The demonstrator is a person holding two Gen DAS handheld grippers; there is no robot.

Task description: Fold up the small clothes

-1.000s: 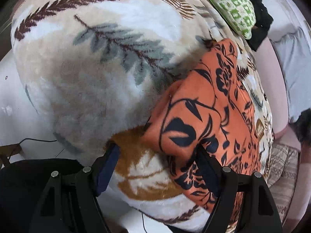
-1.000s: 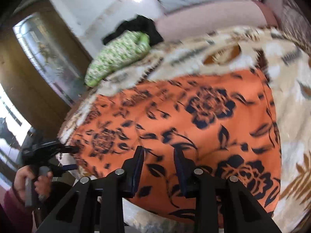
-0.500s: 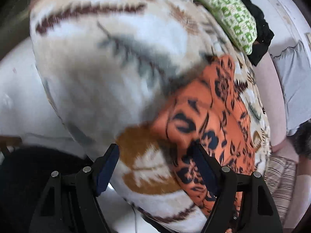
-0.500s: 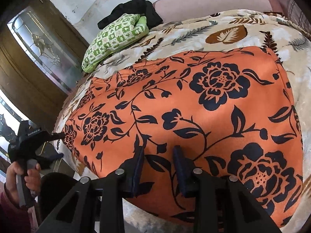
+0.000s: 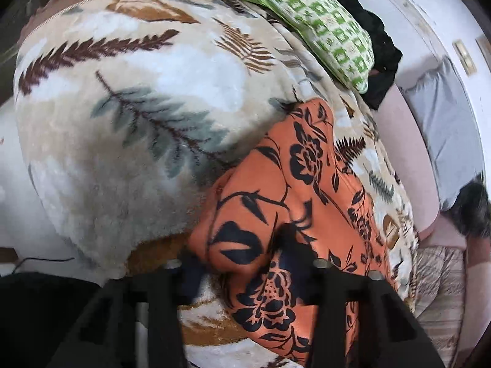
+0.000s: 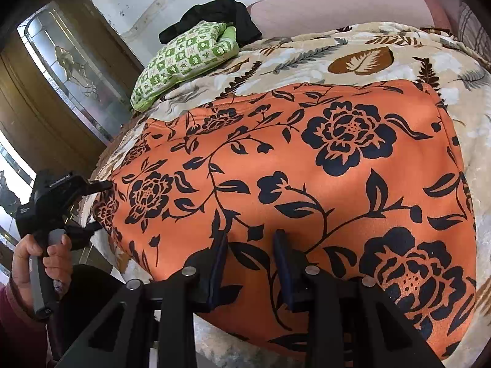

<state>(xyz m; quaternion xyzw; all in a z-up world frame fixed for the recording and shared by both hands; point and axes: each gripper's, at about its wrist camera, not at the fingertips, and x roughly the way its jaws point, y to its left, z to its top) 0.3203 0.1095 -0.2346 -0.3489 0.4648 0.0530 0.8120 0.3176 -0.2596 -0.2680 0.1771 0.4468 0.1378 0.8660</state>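
Note:
An orange garment with black flowers (image 6: 307, 184) lies spread flat on a leaf-patterned blanket (image 6: 353, 49). In the left wrist view its near corner (image 5: 245, 214) is bunched and raised between my left gripper's fingers. My left gripper (image 5: 242, 263) has narrowed around that corner; I cannot tell if it pinches the cloth. It also shows in the right wrist view (image 6: 101, 205) at the garment's left edge. My right gripper (image 6: 250, 245) rests over the garment's near edge, jaws a small gap apart with cloth between them.
A green checked pillow (image 6: 184, 61) and a black garment (image 6: 214, 15) lie at the far end of the bed. A pink sofa back (image 6: 337, 6) runs behind. A wooden door with glass (image 6: 61, 76) stands at left. The white floor (image 5: 18, 184) lies below the bed edge.
My left gripper's fingers have closed in from wide open around the garment's corner, which now bunches up. My right gripper has settled lower on the near edge.

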